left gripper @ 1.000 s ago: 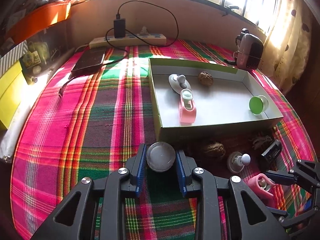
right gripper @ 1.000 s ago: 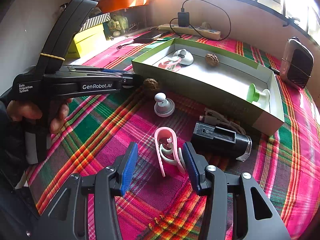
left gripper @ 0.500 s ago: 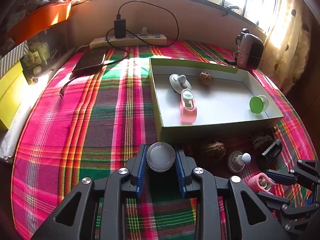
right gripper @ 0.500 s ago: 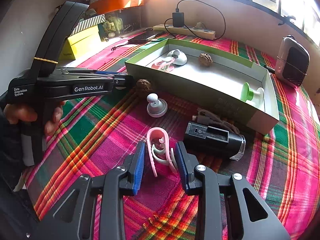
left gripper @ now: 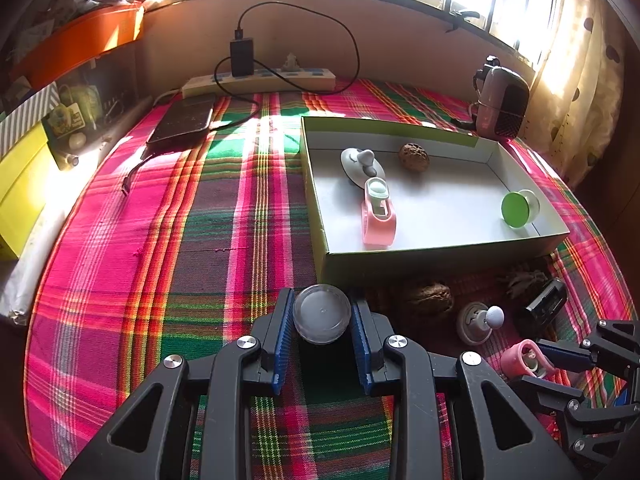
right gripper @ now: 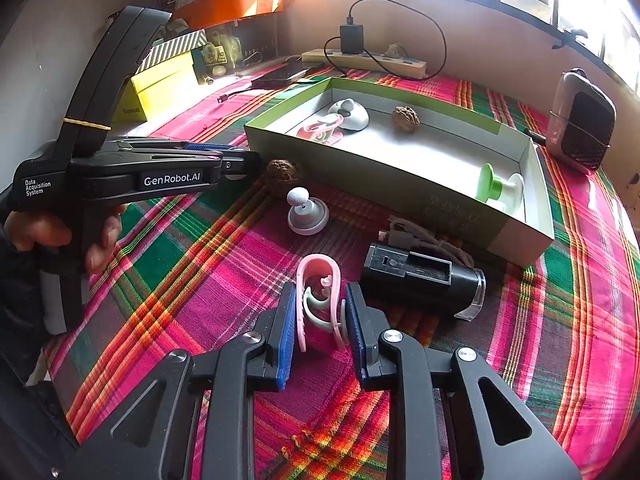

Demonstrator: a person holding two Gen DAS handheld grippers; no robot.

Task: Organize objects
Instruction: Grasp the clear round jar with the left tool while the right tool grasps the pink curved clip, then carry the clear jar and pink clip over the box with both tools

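Note:
My left gripper [left gripper: 322,316] is shut on a clear round lid [left gripper: 322,313], held just in front of the green box [left gripper: 440,254]. The box holds a pink clip [left gripper: 378,216], a white suction hook [left gripper: 360,162], a walnut [left gripper: 414,156] and a green-capped hook [left gripper: 516,208]. My right gripper [right gripper: 320,310] is shut on a pink clip [right gripper: 318,292] lying on the plaid cloth; it also shows in the left wrist view [left gripper: 524,360]. A walnut [right gripper: 282,172], a white suction hook [right gripper: 306,212] and a black device [right gripper: 424,280] lie in front of the box.
A grey cable bundle [right gripper: 424,236] lies against the box wall. A power strip [left gripper: 260,78] with charger, a dark phone [left gripper: 184,122] and a small heater [left gripper: 502,104] stand at the back. Yellow boxes [right gripper: 160,88] line the left edge.
My right gripper has closed from open onto the pink clip. The left gripper keeps its hold on the clear lid and has barely moved.

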